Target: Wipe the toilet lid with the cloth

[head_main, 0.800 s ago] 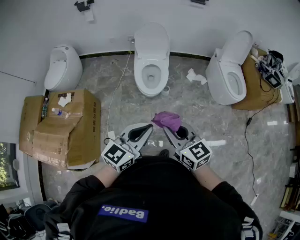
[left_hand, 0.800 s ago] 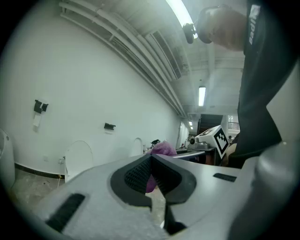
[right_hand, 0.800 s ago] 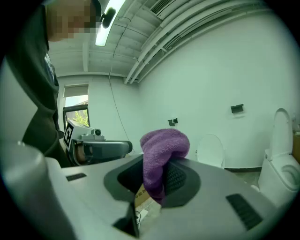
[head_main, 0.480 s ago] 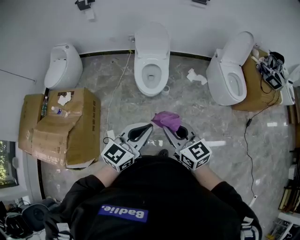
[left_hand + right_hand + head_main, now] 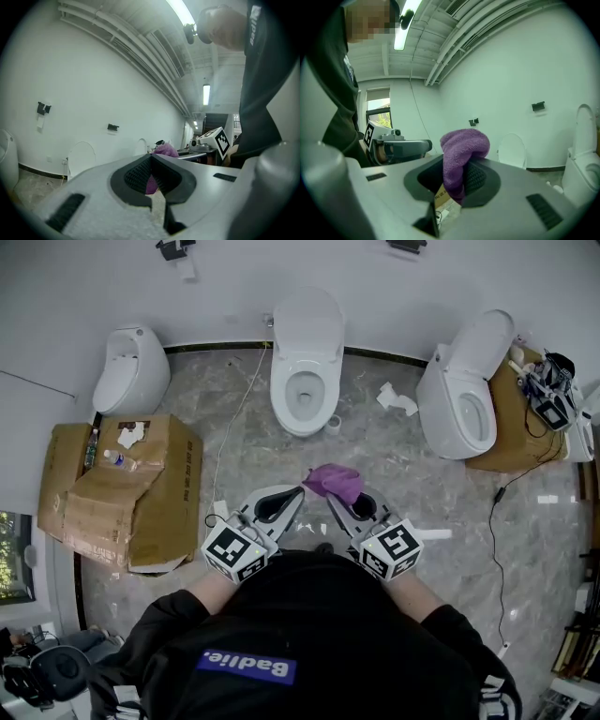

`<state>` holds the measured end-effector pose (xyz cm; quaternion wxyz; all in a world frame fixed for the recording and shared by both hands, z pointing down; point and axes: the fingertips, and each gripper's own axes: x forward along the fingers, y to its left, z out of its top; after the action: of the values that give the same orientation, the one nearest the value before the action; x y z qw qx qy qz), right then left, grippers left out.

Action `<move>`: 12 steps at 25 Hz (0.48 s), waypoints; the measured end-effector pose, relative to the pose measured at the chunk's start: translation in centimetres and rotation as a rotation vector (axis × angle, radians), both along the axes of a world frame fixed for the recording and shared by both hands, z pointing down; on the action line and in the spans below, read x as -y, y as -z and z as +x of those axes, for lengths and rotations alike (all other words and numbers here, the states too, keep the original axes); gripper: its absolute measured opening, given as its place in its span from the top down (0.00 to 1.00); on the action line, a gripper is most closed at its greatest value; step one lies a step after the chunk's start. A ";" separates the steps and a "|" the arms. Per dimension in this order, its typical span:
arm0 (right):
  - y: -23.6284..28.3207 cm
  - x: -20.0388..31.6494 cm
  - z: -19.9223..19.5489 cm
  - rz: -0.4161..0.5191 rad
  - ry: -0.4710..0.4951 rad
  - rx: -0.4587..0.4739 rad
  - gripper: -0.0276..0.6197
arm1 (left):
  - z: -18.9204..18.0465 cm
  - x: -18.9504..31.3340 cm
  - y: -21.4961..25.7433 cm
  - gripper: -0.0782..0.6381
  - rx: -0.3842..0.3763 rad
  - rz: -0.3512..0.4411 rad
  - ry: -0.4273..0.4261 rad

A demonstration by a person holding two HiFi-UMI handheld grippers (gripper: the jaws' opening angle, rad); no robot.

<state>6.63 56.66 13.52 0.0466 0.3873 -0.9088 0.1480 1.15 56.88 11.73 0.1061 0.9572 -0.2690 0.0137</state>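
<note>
1 cloth (image 5: pixel 461 151), purple and nubbly, is pinched in the right tool (image 5: pixel 457 177). The jaws are closed on its lower part, so a rounded wad bulges above the tips. It hangs in the air over the floor (image 5: pixel 403 484), in front of the person and well short of the far wall edge, where 3 white fixtures stand. The left tool (image 5: pixel 151 168) has its jaws together at the tips with nothing between them; the purple seen through its gap is the cloth beyond, in the other tool. I judge the cloth light, soft and floppy, with enough nap not to slip from the ribbed pads. It will fold and drag rather than push, so a grip near its middle, leaving a fat wad free, looks right for wiping. The middle toilet (image 5: pixel 305 371) has its lid (image 5: pixel 307 317) raised against the wall. That lid looks hard, glossy and hinged, so it may rock if pressed and is best met flat-on with gentle pressure. Writing is scarce. A blue patch (image 5: pixel 246 668) on the person's black top reads "Badlie." The cubes on both tools carry square markers but no words. Print on a brown scrap seen through the right jaws' gap is too small to read, as is any on the box (image 5: pixel 131 488) at the floor's left edge.
</note>
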 end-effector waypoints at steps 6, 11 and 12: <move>-0.9 1.0 2.2 -0.001 0.021 0.012 0.85 | 1.3 1.2 -0.8 0.87 0.009 -0.008 0.065; -1.8 2.3 3.5 -0.021 0.030 0.023 0.85 | 1.9 2.1 -1.2 0.87 0.020 -0.015 0.102; -1.9 2.6 3.6 -0.023 0.030 0.024 0.85 | 2.0 2.5 -1.2 0.87 0.022 -0.015 0.104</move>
<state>10.22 54.07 15.47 0.0423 0.3713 -0.9133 0.1622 3.17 54.42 12.90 0.1108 0.9409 -0.3194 0.0205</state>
